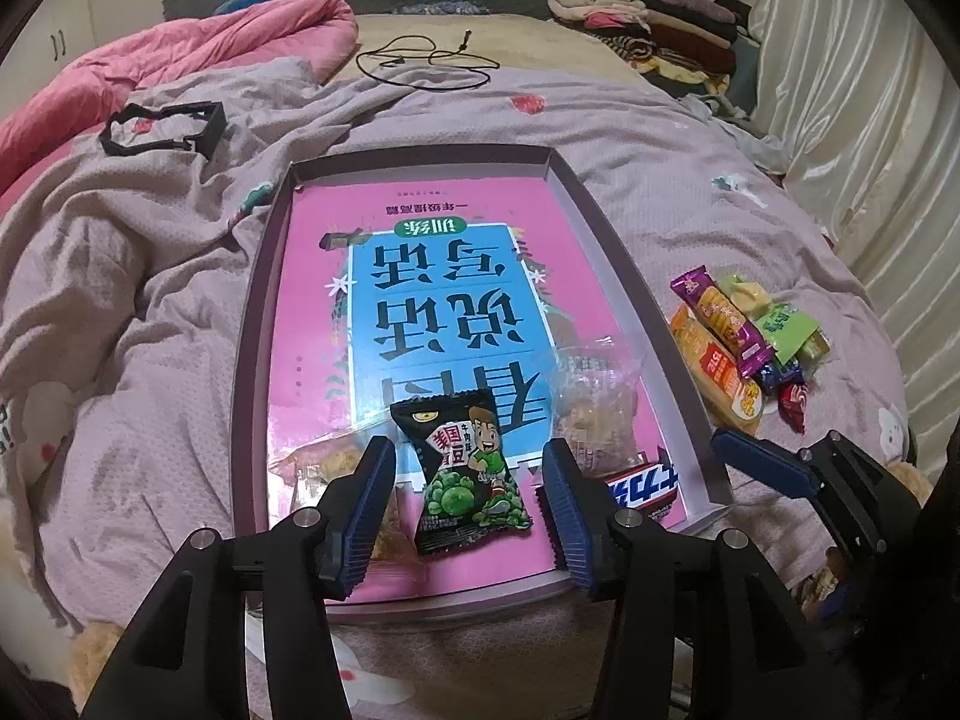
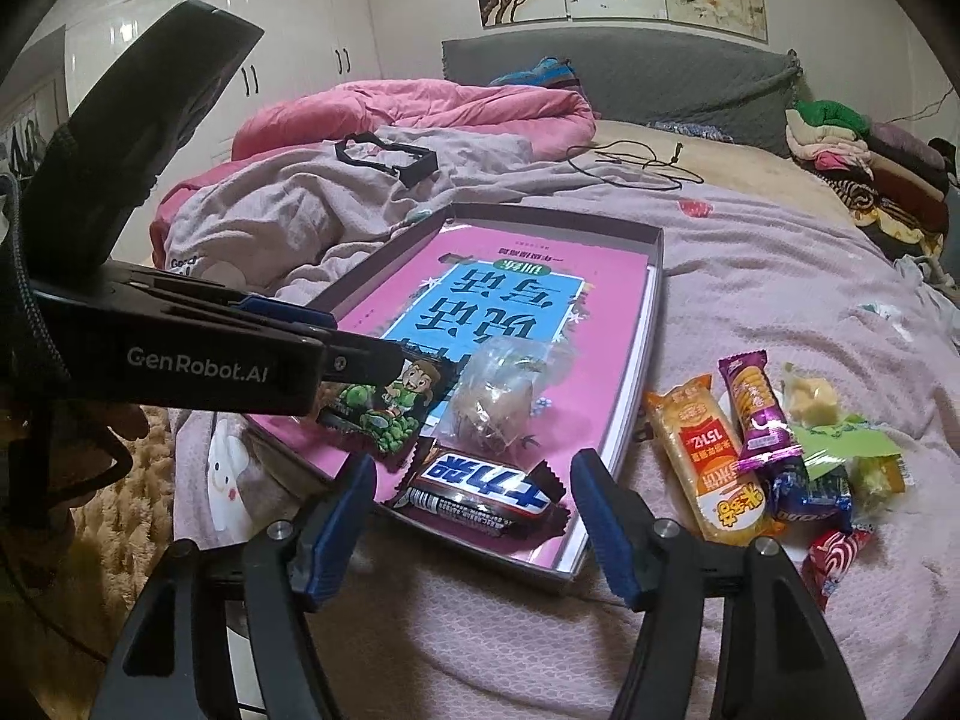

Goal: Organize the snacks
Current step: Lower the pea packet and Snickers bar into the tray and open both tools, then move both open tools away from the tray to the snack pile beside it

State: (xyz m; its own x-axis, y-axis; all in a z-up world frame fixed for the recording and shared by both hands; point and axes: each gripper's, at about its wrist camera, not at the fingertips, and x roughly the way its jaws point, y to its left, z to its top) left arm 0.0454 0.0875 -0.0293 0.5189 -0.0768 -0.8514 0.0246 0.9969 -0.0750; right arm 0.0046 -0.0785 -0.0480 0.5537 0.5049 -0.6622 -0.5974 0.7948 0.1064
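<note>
A: Leftmost, then?

B: Left gripper (image 1: 468, 480), black with blue pads, jaws apart around a black green-pea snack packet (image 1: 468, 468); pads clear of it. Packet lay flat inside the shallow purple-walled cardboard box (image 1: 252, 324), on a pink-and-blue book (image 1: 444, 288).

A: Beside the packet?

B: Clear crinkled bag of brownish snacks (image 2: 498, 402), then a dark chocolate bar in a blue-and-white wrapper (image 2: 480, 495) at the box's near corner.

A: Right gripper?

B: Right gripper (image 2: 474, 516) stood open, straddling that bar, gripping nothing.

A: Further right?

B: Loose pile on the mauve bedspread (image 2: 750, 288): orange cracker pack (image 2: 699, 456), purple biscuit pack (image 2: 756, 408), red lollipop wrapper (image 2: 831, 558).
</note>
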